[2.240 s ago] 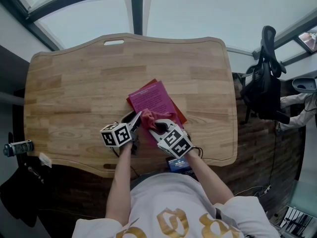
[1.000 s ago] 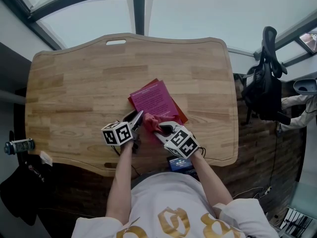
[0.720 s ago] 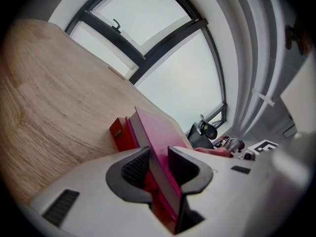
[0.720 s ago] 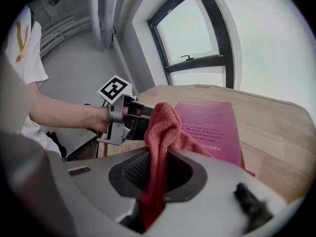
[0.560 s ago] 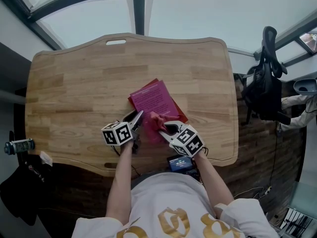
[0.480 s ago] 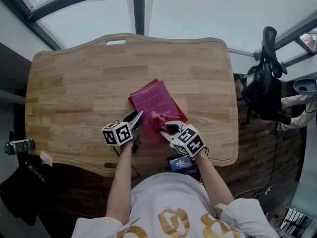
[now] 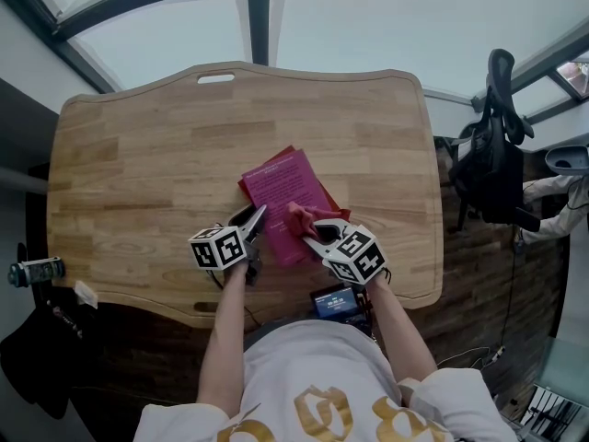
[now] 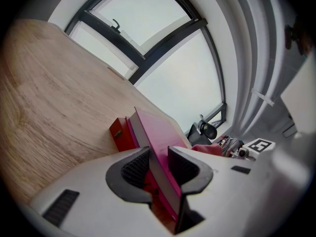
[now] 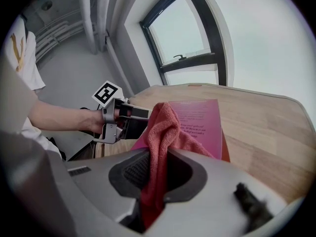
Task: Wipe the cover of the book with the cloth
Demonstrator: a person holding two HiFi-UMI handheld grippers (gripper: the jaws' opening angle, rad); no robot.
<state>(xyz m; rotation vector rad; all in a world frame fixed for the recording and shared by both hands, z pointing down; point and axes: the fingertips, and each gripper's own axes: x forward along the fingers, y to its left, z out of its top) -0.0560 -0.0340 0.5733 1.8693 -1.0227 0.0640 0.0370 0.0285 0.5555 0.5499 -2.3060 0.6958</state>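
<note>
A magenta book (image 7: 283, 194) lies on a red book (image 7: 333, 210) near the middle of the wooden table (image 7: 138, 173). My left gripper (image 7: 255, 223) is shut on the magenta book's near left edge; in the left gripper view the cover (image 8: 157, 135) runs between the pads, with the red book (image 8: 118, 132) beyond. My right gripper (image 7: 313, 230) is shut on a red cloth (image 7: 302, 215), which rests on the cover's near right part. In the right gripper view the cloth (image 9: 163, 127) stands bunched between the jaws of my right gripper (image 9: 157, 174), with the book (image 9: 202, 120) behind it.
A phone-like device (image 7: 336, 302) shows below the table's near edge, between my arms. A black office chair (image 7: 492, 145) stands to the right of the table. A small bottle (image 7: 32, 272) sits off the left edge. A handle slot (image 7: 214, 78) is cut in the far edge.
My right gripper has carried the cloth rightward across the cover, from beside the left gripper toward the book's right side. The left gripper and the book have stayed put.
</note>
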